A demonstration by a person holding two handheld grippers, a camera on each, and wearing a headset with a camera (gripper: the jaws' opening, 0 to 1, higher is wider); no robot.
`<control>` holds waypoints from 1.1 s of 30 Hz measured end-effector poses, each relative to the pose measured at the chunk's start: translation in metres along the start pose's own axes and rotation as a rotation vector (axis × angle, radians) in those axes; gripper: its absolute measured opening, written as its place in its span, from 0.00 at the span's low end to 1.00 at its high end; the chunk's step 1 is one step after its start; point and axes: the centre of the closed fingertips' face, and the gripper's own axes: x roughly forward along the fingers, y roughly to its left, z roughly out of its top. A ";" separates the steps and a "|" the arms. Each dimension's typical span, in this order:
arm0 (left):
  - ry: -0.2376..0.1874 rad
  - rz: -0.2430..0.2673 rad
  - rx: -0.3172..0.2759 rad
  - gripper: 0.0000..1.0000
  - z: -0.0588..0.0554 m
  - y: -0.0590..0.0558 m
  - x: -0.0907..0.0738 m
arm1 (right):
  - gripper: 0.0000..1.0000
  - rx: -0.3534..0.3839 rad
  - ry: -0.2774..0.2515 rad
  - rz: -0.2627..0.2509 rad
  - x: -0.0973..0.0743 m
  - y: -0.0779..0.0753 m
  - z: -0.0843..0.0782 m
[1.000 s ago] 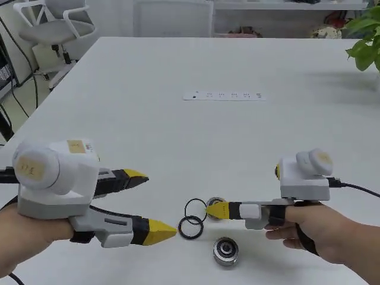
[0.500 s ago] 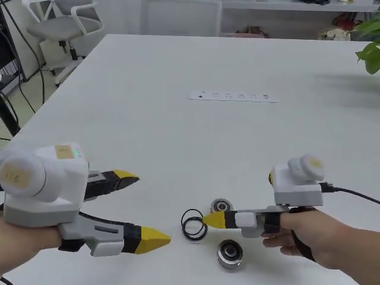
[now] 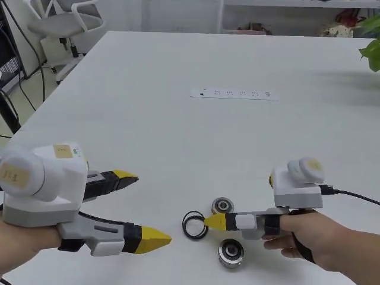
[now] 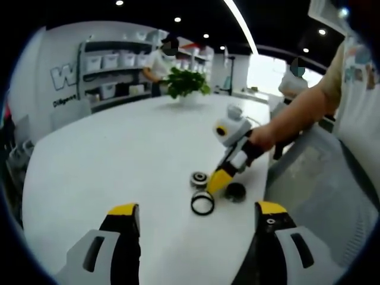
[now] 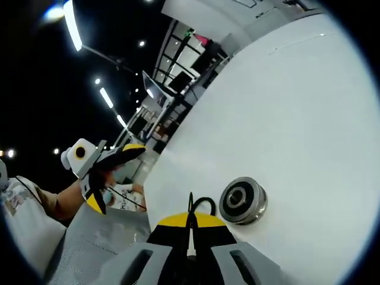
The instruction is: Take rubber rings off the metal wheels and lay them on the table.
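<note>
Right gripper has dropped below the upper wheel, pinching a ring at lower centre. Left gripper gapes wide, lower left.

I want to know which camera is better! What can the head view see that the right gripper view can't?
Head view: a power strip, an office chair and a second metal wheel. Right gripper view: ceiling lights and its own shut jaws, which seem to pinch a rubber ring. Both: the white table, the open left gripper and one metal wheel.
</note>
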 end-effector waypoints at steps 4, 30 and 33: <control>0.002 -0.002 0.000 0.80 -0.001 0.000 0.000 | 0.00 0.015 -0.002 -0.013 -0.001 -0.005 -0.001; 0.018 -0.014 -0.007 0.79 -0.004 -0.004 0.002 | 0.22 -0.306 0.135 -0.105 0.003 0.003 -0.009; 0.017 -0.012 -0.008 0.79 -0.004 -0.004 0.001 | 0.26 -0.355 0.163 -0.122 0.002 0.005 -0.012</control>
